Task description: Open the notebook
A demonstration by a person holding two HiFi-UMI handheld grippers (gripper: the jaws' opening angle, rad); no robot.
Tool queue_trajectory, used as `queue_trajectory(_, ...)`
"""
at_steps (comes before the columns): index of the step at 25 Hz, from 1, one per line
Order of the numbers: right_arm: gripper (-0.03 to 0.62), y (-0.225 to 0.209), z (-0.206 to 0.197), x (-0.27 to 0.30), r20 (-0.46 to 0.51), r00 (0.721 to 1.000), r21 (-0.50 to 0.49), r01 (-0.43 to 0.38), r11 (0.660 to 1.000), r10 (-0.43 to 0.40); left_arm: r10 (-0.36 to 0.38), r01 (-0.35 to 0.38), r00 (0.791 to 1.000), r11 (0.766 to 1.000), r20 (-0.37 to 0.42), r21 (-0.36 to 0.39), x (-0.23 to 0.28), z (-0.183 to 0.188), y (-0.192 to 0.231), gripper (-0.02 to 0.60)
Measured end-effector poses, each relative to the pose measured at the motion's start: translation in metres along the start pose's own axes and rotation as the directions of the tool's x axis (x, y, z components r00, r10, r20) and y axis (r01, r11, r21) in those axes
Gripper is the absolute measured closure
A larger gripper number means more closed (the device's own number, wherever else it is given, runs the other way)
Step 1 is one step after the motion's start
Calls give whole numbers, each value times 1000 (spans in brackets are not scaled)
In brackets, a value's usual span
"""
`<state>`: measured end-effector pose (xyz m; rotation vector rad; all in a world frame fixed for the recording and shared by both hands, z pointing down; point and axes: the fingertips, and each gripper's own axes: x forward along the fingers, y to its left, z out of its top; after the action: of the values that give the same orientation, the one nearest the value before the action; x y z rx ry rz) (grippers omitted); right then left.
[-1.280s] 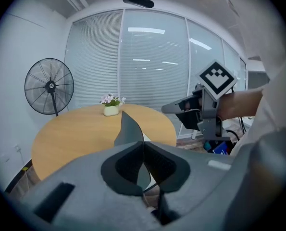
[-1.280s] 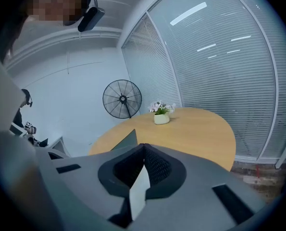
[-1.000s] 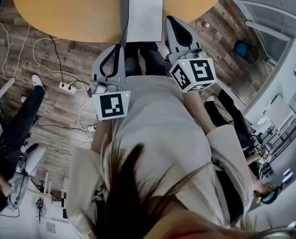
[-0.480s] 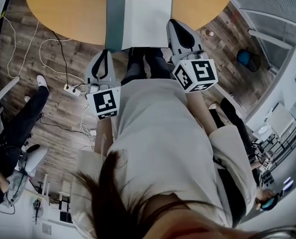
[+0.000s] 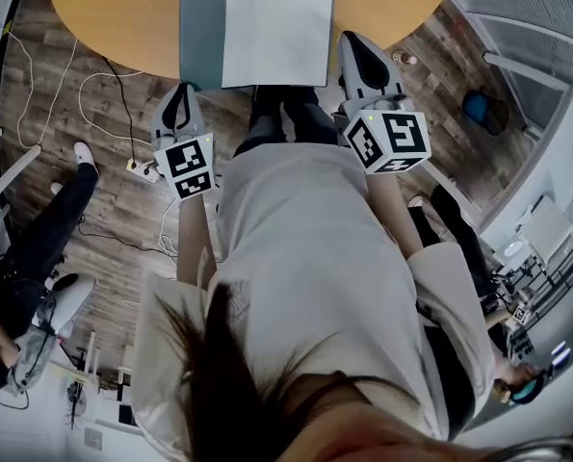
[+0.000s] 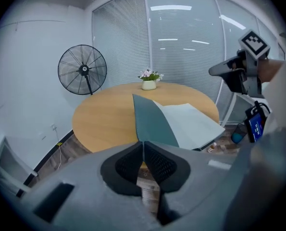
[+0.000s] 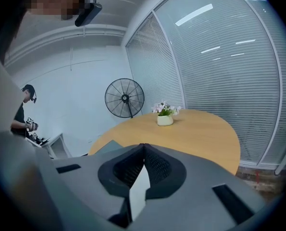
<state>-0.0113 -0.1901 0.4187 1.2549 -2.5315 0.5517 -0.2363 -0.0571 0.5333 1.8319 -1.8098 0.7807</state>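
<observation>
The notebook lies open at the near edge of the round wooden table point(image 5: 103, 17). Its teal cover point(image 5: 200, 33) is spread to the left and a white page point(image 5: 278, 37) faces up. My left gripper point(image 5: 181, 89) is shut on the cover's near corner, which pokes past the table edge; in the left gripper view the cover point(image 6: 152, 121) runs straight into the touching tips point(image 6: 143, 142). Over at the page's right edge, my right gripper point(image 5: 348, 38) is shut, and a white sheet edge point(image 7: 139, 189) shows between its pads. A teal corner point(image 7: 105, 147) appears to its left.
A white pot of flowers point(image 6: 149, 82) stands at the table's far side, with a standing fan point(image 6: 82, 70) and a glass wall with blinds behind it. On the floor are cables and a power strip point(image 5: 137, 169). A seated person point(image 5: 36, 248) is at the left, a blue bin point(image 5: 481, 111) at the right.
The teal cover has swung leftward from nearly edge-on to lying wide open. My left gripper moved left and down with it. The right gripper stayed by the page's right edge.
</observation>
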Motion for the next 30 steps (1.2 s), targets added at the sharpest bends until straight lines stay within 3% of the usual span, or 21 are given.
queue_trajectory(5, 594, -7, -5, -6, 1, 1000, 17, 16, 1000, -16, -2, -4, 999, 993, -53, -120, 19, -24, 6, 555)
queue_trajectory(11, 594, -8, -14, -11, 10, 999, 44, 32, 999, -32, -10, -8, 995, 982, -95, -190, 33, -43, 13, 555)
queue_trajectory(20, 594, -24, -14, -27, 53, 995, 88, 80, 993, -85, -9, -17, 995, 970, -103, -244, 37, -55, 16, 555)
queue_trajectory(30, 593, -48, -19, -40, 65, 988, 110, 135, 985, -143, -2, -25, 993, 973, -116, -228, 39, -57, 15, 552)
